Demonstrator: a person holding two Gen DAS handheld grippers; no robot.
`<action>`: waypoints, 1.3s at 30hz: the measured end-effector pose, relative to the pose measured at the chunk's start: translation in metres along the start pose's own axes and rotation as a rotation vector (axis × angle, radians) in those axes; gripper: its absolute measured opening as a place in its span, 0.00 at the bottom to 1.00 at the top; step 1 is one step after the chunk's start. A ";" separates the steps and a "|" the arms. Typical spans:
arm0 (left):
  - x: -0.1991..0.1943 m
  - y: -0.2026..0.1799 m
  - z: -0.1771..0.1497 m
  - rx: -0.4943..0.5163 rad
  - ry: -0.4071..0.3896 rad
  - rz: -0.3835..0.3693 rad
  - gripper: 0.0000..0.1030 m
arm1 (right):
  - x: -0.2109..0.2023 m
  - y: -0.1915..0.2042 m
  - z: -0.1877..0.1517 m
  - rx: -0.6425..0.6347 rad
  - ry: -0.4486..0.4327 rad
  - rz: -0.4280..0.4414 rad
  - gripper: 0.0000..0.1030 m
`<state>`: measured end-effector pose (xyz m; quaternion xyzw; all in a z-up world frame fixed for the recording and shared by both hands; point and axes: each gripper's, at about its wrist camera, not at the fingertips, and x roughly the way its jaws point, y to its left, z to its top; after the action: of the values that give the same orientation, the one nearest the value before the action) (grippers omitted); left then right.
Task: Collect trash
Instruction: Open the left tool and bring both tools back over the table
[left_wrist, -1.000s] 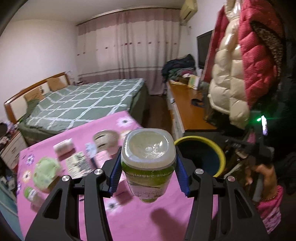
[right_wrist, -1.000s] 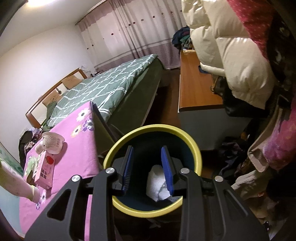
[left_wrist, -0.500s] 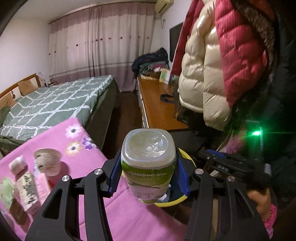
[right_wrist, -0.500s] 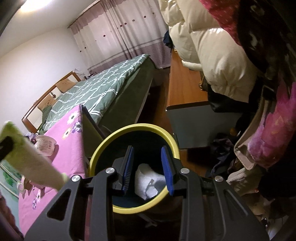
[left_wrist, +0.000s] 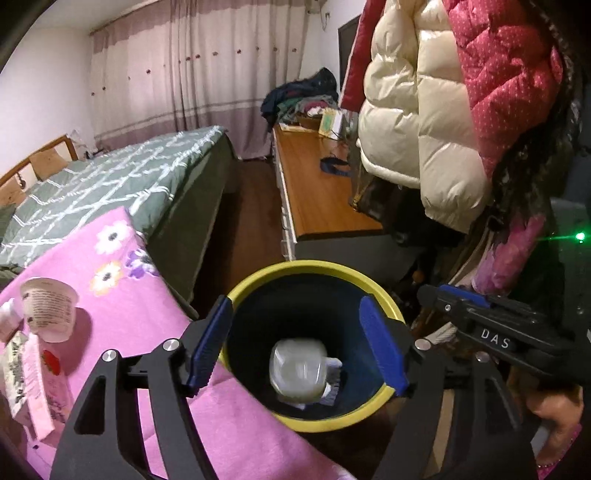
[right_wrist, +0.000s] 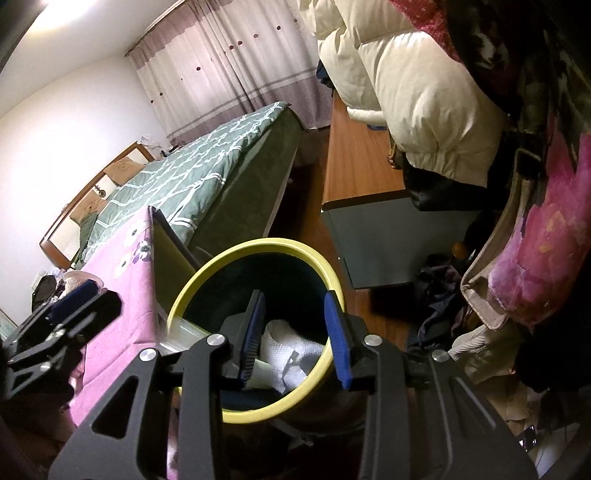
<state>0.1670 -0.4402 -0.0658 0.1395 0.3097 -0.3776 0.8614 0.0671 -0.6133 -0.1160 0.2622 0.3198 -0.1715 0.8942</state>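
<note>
A dark bin with a yellow rim (left_wrist: 373, 283) stands beside the pink table. My left gripper (left_wrist: 295, 349) is open and empty right above it. The pale green bottle (left_wrist: 298, 372), blurred, is inside the bin on white crumpled paper (left_wrist: 332, 380). My right gripper (right_wrist: 293, 336) is open and empty over the same bin (right_wrist: 229, 258), with the white paper (right_wrist: 291, 349) showing between its fingers. The left gripper's body (right_wrist: 62, 317) shows at the left of the right wrist view.
A paper cup (left_wrist: 50, 308) and a pink carton (left_wrist: 33, 380) lie on the pink flowered tablecloth (left_wrist: 122, 314). A green quilted bed (left_wrist: 110, 181) stands behind, a wooden dresser (left_wrist: 317, 195) to the right, and puffy coats (left_wrist: 436, 110) hang close by.
My left gripper carried the bottle from over the table to above the bin, opened, and the bottle dropped in. My right gripper stayed over the bin, open.
</note>
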 end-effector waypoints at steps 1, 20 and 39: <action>-0.005 0.003 0.000 -0.005 -0.005 0.006 0.69 | 0.001 0.001 0.000 -0.002 0.001 0.000 0.32; -0.175 0.159 -0.092 -0.272 -0.089 0.351 0.78 | 0.017 0.073 -0.022 -0.133 0.065 0.056 0.32; -0.256 0.280 -0.207 -0.498 -0.085 0.587 0.80 | 0.026 0.260 -0.074 -0.429 0.134 0.184 0.37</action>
<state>0.1509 -0.0083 -0.0592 -0.0068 0.3029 -0.0336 0.9524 0.1736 -0.3651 -0.0889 0.1052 0.3822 0.0005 0.9181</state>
